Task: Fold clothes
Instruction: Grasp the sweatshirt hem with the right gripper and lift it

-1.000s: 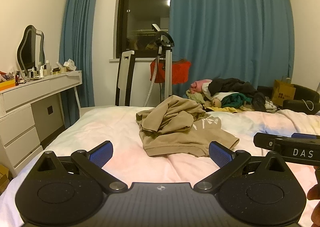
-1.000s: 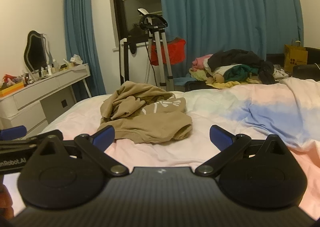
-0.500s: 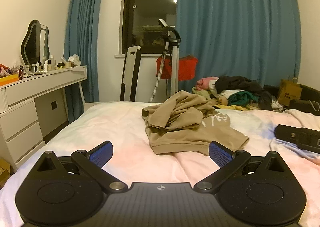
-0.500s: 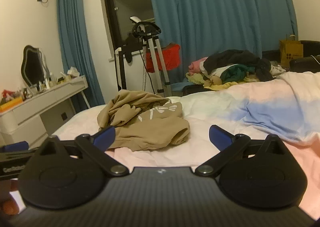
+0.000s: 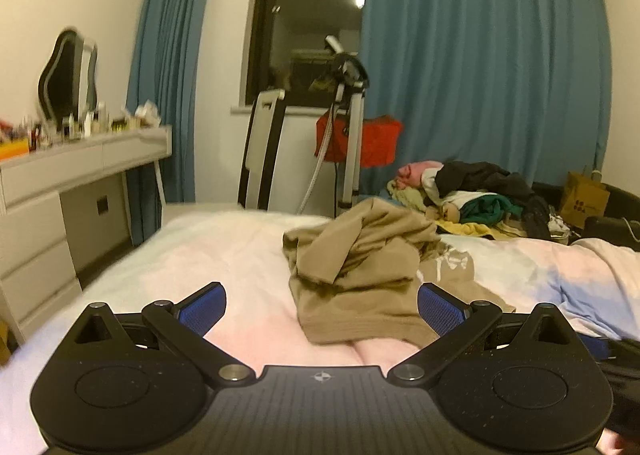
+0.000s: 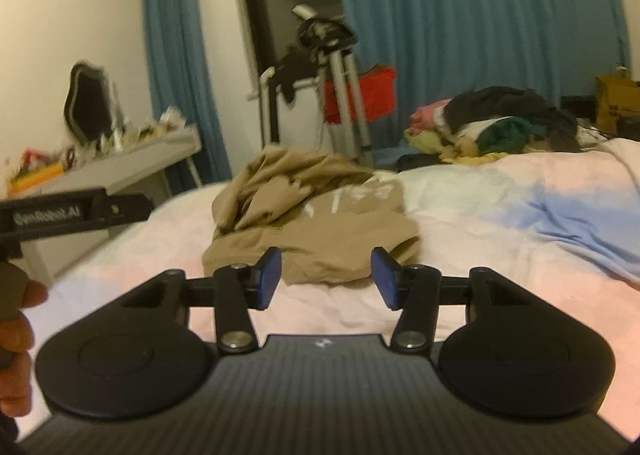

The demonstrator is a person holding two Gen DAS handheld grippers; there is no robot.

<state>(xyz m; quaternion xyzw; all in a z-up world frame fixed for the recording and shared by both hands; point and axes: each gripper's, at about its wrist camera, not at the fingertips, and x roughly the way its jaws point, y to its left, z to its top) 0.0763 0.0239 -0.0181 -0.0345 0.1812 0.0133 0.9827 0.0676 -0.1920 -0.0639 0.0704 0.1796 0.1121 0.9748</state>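
Both claws hovering short of the tan shirt (image 5: 360, 267)
You're holding the left gripper (image 5: 322, 309) spread wide, the right gripper (image 6: 326, 279) narrower, empty; shirt lying crumpled just ahead.

We can read only "GenRobot.AI", blurred, in pale letters on the black side of the left gripper (image 6: 72, 215) at far left; print on the tan garment (image 6: 312, 223) stays illegible.

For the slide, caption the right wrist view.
Open right gripper approaches a crumpled tan shirt on the pastel bed.
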